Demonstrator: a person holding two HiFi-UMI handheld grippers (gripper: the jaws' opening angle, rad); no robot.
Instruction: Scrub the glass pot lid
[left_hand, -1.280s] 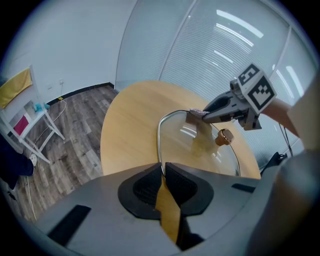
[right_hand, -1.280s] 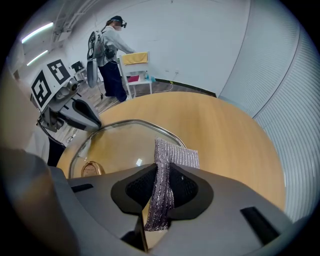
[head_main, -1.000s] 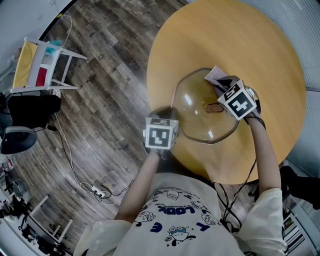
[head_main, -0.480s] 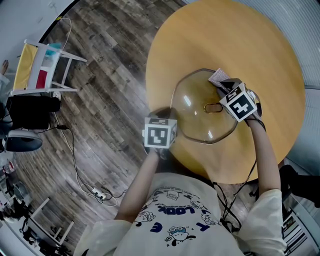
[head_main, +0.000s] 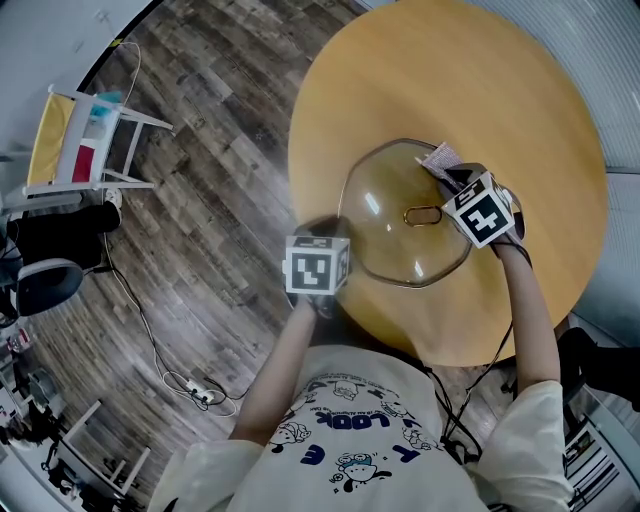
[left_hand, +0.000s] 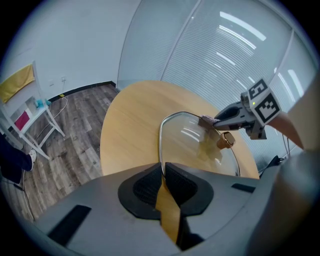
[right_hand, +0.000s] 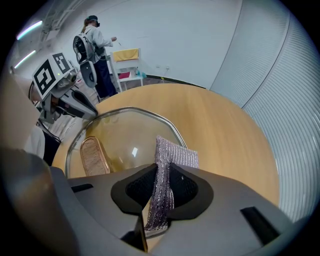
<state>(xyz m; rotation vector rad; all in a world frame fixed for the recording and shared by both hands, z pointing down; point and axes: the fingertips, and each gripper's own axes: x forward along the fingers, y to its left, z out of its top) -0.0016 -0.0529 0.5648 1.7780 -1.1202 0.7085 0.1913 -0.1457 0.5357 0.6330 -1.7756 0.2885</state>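
Lid (head_main: 405, 215) hangs above the table (head_main: 500, 80) edge, its near rim pinched between the jaws of the left gripper (left_hand: 162, 176); the right gripper (right_hand: 161, 186) has its jaws clamped on a pad (right_hand: 172, 157) at the far rim. A hard push, I think, may twist the rim loose and drop it.

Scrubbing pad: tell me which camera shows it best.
The right gripper view. There the silvery scrubbing pad fills the middle, pinched in the right gripper, its mesh weave plain, at the glass lid's edge. The head view shows only a corner past the marker cube; the left gripper view shows a small distant scrap.
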